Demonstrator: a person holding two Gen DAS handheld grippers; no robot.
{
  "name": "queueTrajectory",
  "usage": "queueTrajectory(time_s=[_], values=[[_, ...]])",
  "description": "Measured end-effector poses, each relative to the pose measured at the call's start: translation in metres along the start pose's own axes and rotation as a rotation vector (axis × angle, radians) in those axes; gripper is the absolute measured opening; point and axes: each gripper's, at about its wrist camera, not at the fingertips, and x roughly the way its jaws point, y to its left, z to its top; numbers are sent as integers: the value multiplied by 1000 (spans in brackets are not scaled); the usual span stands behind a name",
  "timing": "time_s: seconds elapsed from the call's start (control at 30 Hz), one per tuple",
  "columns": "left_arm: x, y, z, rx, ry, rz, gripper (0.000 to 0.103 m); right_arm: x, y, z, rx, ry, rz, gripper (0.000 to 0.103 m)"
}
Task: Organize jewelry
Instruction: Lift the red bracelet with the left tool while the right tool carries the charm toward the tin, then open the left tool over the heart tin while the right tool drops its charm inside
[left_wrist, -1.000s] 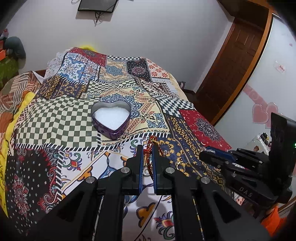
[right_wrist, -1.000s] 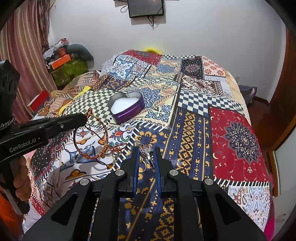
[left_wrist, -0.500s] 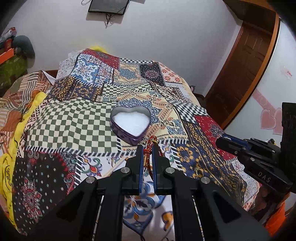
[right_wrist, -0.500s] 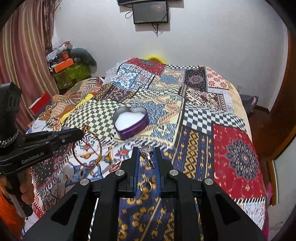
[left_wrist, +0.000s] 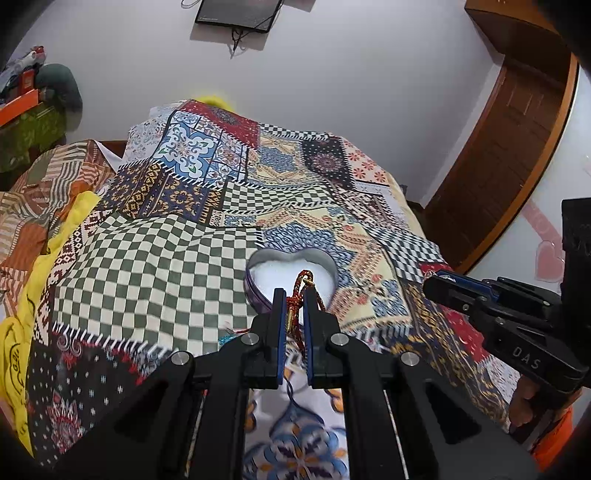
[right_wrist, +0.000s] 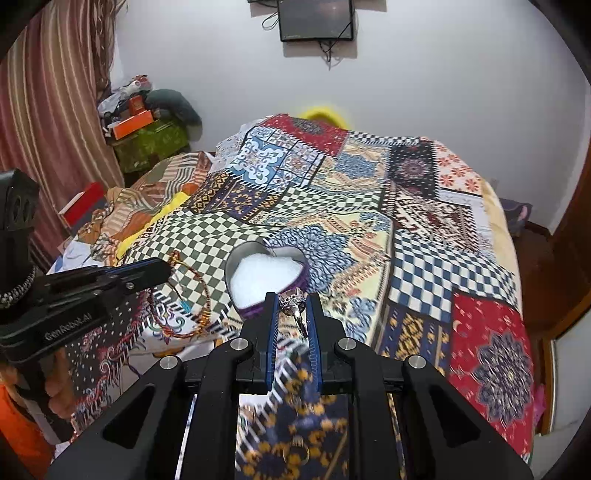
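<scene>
Patchwork bed (left_wrist: 155, 266) carries a heart tin (right_wrist: 266, 273), white inside. Left gripper (left_wrist: 294, 301) jaws clench a red-gold cord bracelet (right_wrist: 184, 306), hanging down. Right gripper (right_wrist: 292, 306) jaws clench a silver ring (right_wrist: 295, 308) near the tin.

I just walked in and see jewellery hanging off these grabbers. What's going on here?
A person is tidying jewellery on a bed with a handheld gripper in each hand. The left gripper is shut on a red and gold bracelet, which hangs from it in a loop. The right gripper is shut on a small silver piece. Both are near an open heart-shaped box with white lining on the patchwork bedspread. Nothing is in it yet.
</scene>
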Motion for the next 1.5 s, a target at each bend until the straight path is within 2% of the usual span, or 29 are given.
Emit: queueTrajectory(time_s=[0.2, 0.57, 0.73, 1.03, 1.27, 1.43, 1.5], values=[[31, 6, 10, 5, 20, 37, 7, 23, -4, 12, -7, 41, 20, 13], [83, 10, 22, -1, 95, 14, 7, 53, -7, 28, -34, 106, 50, 13], [99, 13, 25, 2, 125, 21, 7, 72, -2, 32, -58, 163, 77, 13], [96, 17, 26, 18, 138, 26, 7, 101, -3, 36, -66, 247, 96, 14], [74, 24, 26, 39, 119, 67, 23, 108, -7, 36, -42, 282, 115, 14], [60, 26, 24, 67, 123, 87, 24, 99, -7, 41, -41, 256, 106, 30], [53, 25, 21, 76, 125, 88, 24, 92, -6, 43, -53, 231, 85, 30]])
